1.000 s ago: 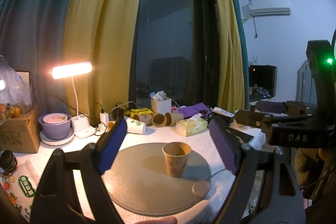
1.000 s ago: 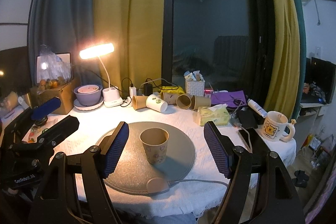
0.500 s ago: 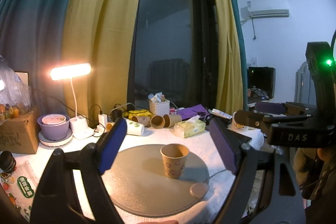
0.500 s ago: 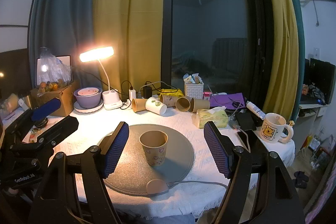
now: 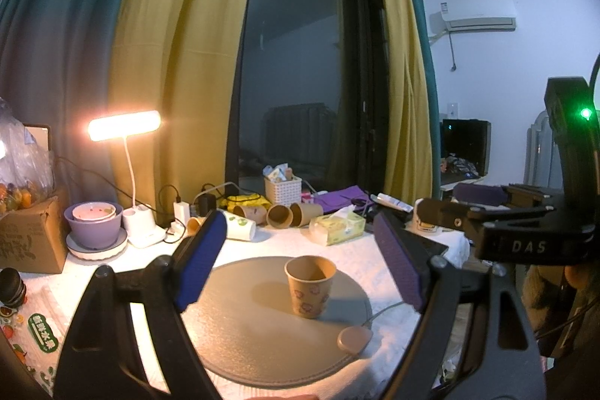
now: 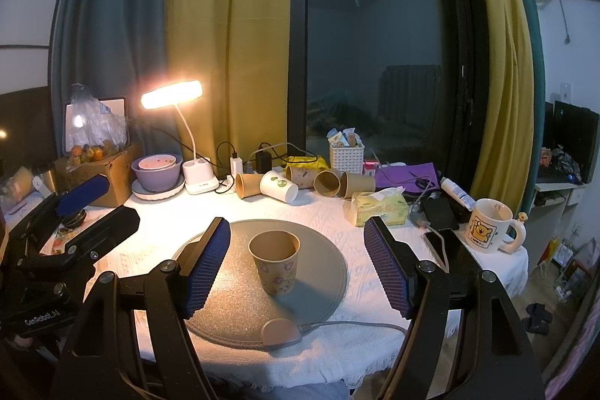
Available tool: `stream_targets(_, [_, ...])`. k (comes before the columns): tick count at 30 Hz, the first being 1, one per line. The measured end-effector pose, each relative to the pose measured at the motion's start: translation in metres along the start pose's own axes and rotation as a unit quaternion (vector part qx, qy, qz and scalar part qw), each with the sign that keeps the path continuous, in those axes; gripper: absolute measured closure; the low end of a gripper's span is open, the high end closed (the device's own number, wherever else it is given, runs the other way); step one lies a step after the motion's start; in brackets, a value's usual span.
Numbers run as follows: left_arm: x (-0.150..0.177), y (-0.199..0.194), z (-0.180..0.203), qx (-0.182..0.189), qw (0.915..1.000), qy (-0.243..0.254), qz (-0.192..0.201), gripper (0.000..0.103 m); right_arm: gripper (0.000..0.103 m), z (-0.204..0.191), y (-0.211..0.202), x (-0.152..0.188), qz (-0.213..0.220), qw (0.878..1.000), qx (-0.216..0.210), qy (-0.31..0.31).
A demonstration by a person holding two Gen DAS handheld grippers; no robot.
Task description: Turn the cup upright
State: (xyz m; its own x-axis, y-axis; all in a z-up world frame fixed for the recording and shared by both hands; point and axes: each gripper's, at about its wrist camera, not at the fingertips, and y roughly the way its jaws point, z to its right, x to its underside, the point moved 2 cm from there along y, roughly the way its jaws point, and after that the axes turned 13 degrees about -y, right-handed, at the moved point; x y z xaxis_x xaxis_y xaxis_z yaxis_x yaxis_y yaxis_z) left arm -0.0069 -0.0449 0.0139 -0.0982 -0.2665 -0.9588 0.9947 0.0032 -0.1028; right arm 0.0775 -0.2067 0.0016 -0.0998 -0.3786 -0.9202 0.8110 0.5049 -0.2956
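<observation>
A brown paper cup with a flower print stands upright, mouth up, on a round grey mat. It also shows in the right wrist view on the mat. My left gripper is open and empty, held back from the cup. My right gripper is open and empty, with the cup seen between its jaws but farther off. The right gripper appears at the right in the left wrist view, and the left gripper at the left in the right wrist view.
Several paper cups lie on their sides at the table's back. A lit desk lamp, purple bowl, tissue pack, white basket, phones and yellow-print mug stand around. A cabled puck sits at the mat's front edge.
Both grippers have pulled back and tilted up slightly, so the cup and table sit lower in view. The cup stays upright on the mat. Jaws unchanged.
</observation>
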Motion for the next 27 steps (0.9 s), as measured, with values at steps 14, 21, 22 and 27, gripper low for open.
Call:
stream_targets(14, [0.0037,-0.0031,0.0084,0.002,1.0,0.0,-0.002,0.021,0.026,0.0016,0.0002,0.0,0.0,1.0,-0.001,0.0])
stream_targets(21, [0.0034,-0.0033,0.0089,0.001,1.0,0.0,-0.002,0.021,0.026,0.0023,0.0003,0.0006,0.0,1.0,-0.002,0.0])
stream_targets(22, [0.0029,-0.0026,0.0078,0.001,1.0,-0.001,-0.002,0.021,0.026,0.0024,0.0005,0.0008,0.0,1.0,-0.002,0.001])
stream_targets(27, [0.0025,-0.0025,0.0074,0.002,1.0,-0.001,-0.003,0.021,0.026,0.002,0.0006,0.0016,-0.001,1.0,-0.002,0.0])
